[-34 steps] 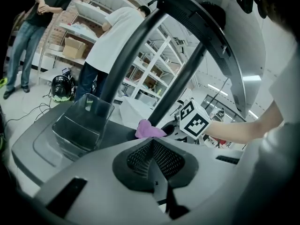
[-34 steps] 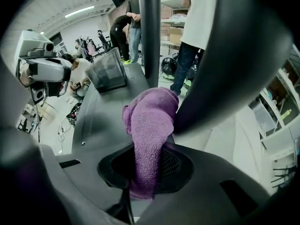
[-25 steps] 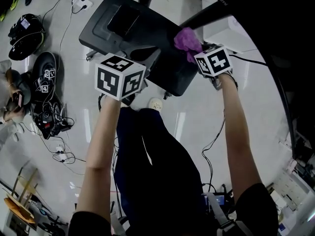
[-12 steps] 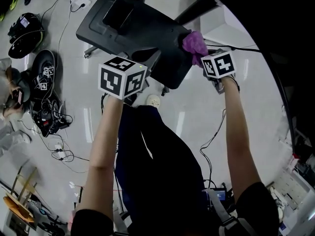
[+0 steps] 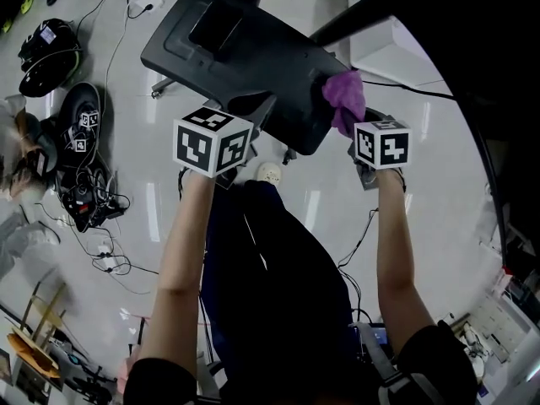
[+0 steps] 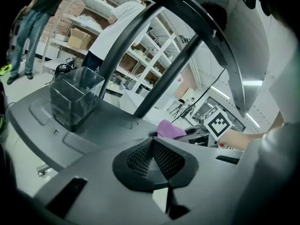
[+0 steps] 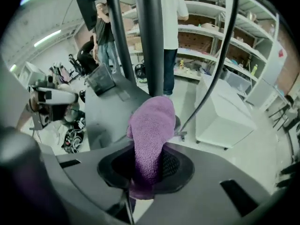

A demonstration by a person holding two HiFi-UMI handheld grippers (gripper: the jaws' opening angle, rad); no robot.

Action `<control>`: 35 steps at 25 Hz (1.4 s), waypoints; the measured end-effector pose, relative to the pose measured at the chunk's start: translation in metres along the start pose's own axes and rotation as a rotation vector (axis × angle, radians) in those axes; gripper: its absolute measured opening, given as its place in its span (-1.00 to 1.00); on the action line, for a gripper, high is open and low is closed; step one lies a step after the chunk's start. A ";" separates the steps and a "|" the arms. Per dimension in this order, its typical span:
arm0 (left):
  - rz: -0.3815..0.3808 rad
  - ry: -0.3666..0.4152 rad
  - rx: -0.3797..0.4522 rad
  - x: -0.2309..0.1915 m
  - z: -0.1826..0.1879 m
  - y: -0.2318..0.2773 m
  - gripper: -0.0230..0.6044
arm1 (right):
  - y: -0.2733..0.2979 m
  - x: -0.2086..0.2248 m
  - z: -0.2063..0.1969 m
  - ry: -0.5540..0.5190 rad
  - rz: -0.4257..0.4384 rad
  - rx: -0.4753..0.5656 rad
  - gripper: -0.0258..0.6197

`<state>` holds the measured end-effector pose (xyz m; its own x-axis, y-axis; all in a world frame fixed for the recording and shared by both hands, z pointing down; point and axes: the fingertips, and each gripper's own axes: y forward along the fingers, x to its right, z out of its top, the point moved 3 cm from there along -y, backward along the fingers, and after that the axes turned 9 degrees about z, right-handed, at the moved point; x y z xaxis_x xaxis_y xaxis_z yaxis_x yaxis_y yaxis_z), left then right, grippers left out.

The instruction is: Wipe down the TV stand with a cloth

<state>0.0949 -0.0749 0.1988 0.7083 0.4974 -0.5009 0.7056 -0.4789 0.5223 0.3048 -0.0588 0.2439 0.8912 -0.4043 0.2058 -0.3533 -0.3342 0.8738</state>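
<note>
Dark grey plastic makes up the broad base of the TV stand point(image 5: 253, 57), which is seen from above set on a pale, glossy floor point(image 5: 439, 192); two black poles point(image 7: 152, 36) are raised from it at a slant. A white cabinet point(image 7: 225, 116) is seen on the floor just beside the stand, and a tangle of cables point(image 5: 80, 184) is spread well off to the left. A smoky see-through box point(image 6: 75, 97) is stood on the far part of the base. The left gripper point(image 5: 257, 112) is held over the near edge of the base, its jaws brought fully together with nothing caught between them. The right gripper point(image 5: 353, 129) is held at the base's right near corner, its jaws clamped on a purple cloth point(image 5: 344, 99). The cloth is bunched forward out of the jaws and laid against that corner, close beside the foot of the nearer pole.
</note>
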 end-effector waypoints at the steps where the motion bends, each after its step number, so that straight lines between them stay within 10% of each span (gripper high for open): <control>1: 0.001 -0.001 -0.004 -0.004 0.000 -0.001 -0.91 | 0.000 -0.011 0.004 0.042 0.025 0.031 -0.64; 17: 0.029 -0.009 0.008 -0.089 0.024 -0.050 -0.91 | 0.081 -0.135 0.121 0.725 0.274 0.428 -0.64; 35: 0.014 -0.001 -0.018 -0.116 0.027 -0.058 -0.91 | 0.143 -0.152 0.140 0.832 0.242 0.393 -0.64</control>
<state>-0.0277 -0.1241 0.2082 0.7180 0.4899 -0.4945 0.6953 -0.4725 0.5415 0.0786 -0.1644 0.2755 0.6448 0.1852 0.7416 -0.4901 -0.6443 0.5871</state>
